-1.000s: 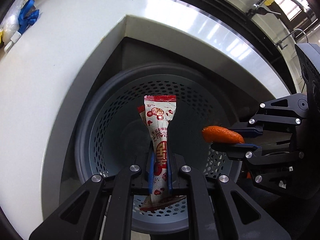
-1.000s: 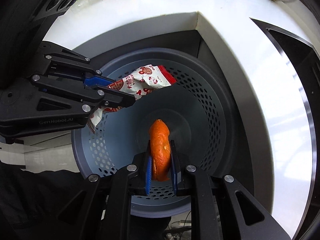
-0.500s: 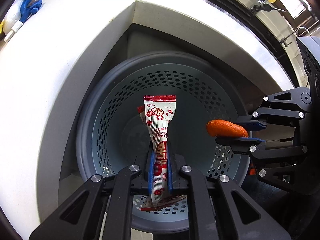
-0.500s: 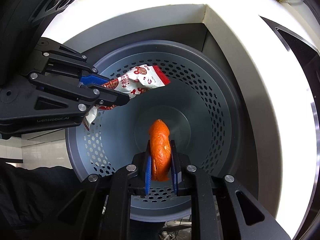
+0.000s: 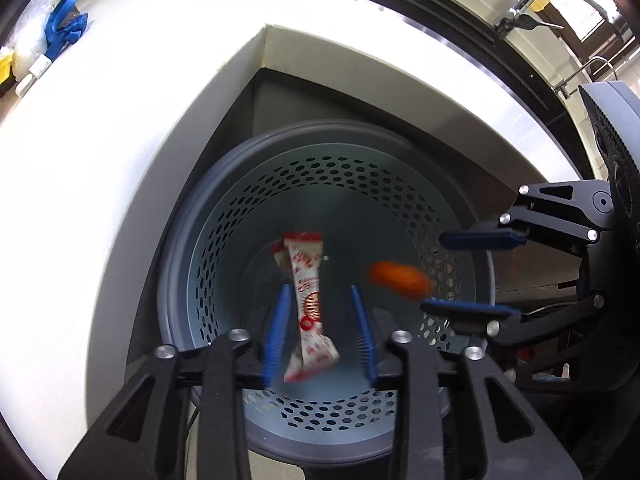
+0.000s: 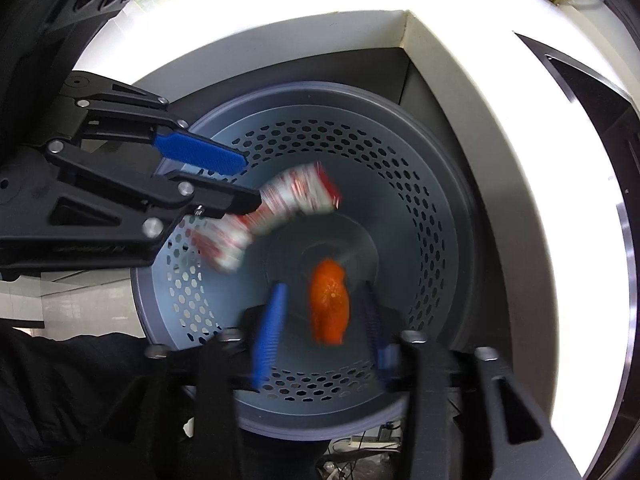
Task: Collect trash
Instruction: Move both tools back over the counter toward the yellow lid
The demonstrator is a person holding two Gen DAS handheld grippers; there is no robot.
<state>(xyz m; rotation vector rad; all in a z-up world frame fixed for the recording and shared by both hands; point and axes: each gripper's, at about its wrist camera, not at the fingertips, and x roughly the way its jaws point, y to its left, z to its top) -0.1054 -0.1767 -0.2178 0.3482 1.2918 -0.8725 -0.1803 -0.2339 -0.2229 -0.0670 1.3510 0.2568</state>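
Note:
A grey perforated waste bin (image 5: 208, 248) (image 6: 436, 216) stands below a white counter corner. My left gripper (image 5: 320, 308) (image 6: 236, 178) is open over the bin mouth. A red-and-white snack wrapper (image 5: 306, 300) (image 6: 280, 208) is loose between its blue pads, blurred and dropping. My right gripper (image 6: 324, 308) (image 5: 460, 268) is open over the bin too. An orange peel piece (image 6: 330, 300) (image 5: 400, 278) is loose between its pads, blurred and dropping.
The white counter (image 5: 120, 120) wraps around the bin on the left and back. Blue and white items (image 5: 60, 32) lie at its far left. A dark sink with a tap (image 5: 532, 0) is at the back right.
Both grippers have opened. The wrapper and the orange peel have left the pads and are falling into the bin.

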